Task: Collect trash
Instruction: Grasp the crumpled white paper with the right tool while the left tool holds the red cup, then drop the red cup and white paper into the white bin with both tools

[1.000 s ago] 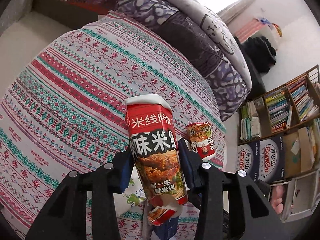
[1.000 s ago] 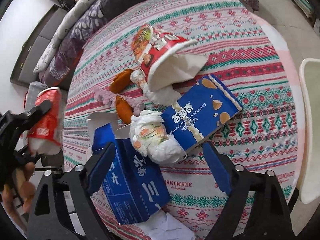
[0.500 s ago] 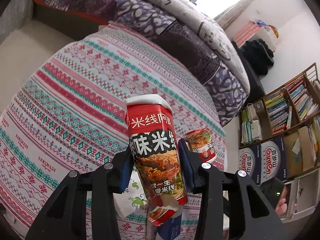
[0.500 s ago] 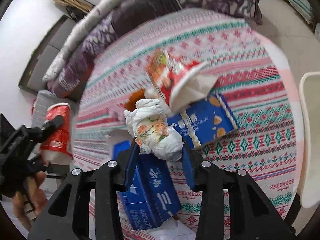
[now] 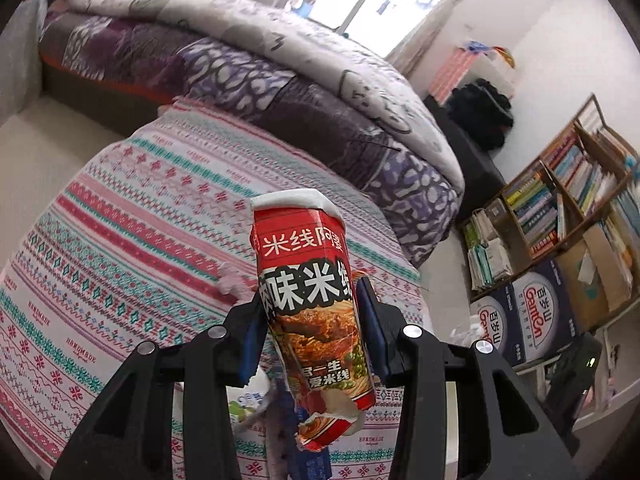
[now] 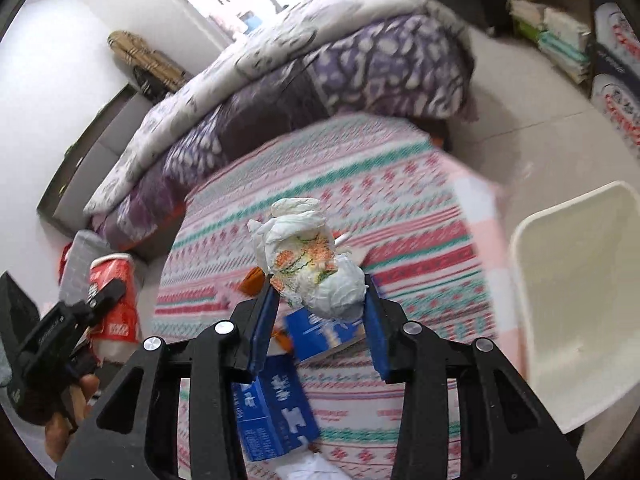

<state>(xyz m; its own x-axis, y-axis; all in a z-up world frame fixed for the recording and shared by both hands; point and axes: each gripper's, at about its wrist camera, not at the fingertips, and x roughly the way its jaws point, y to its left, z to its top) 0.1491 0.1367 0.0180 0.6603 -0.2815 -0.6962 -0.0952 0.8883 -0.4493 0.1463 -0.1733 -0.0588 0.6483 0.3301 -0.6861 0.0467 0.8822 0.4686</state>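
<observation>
Above the desk (image 6: 424,208) with its striped patterned cloth, both grippers carry trash clear of the surface. The left gripper (image 5: 310,328) has its fingers (image 5: 252,332) clamped narrow on a red noodle cup (image 5: 312,300); pads press the cup's mid-body from both sides. The cup is paper, light and crushable: its walls are already dented and the torn rim hangs ragged at the bottom. A mid-body grip looks right, since squeezing near the torn mouth would likely fold it. The cup's long axis runs nearly straight along the fingers and away from the camera, white base far and up, torn mouth near and down. Leftover drips are possible with the mouth down; cannot tell if anything is inside.

The right gripper (image 6: 318,304) has just closed its jaws, and they now pinch a crumpled wad of white wrapper (image 6: 308,264) with an orange-green print. It is soft, very light and springy, and could slip out if the squeeze eases. The widest lump sits between the pads, a good hold. The wad's long axis tilts up and left in the right wrist view, twisted tail at the far end.

Still on the desk below: a blue box (image 6: 276,412), a blue biscuit pack (image 6: 320,332), orange scraps. A white bin (image 6: 576,320) stands just beside the desk on the right, likely the drop point.
</observation>
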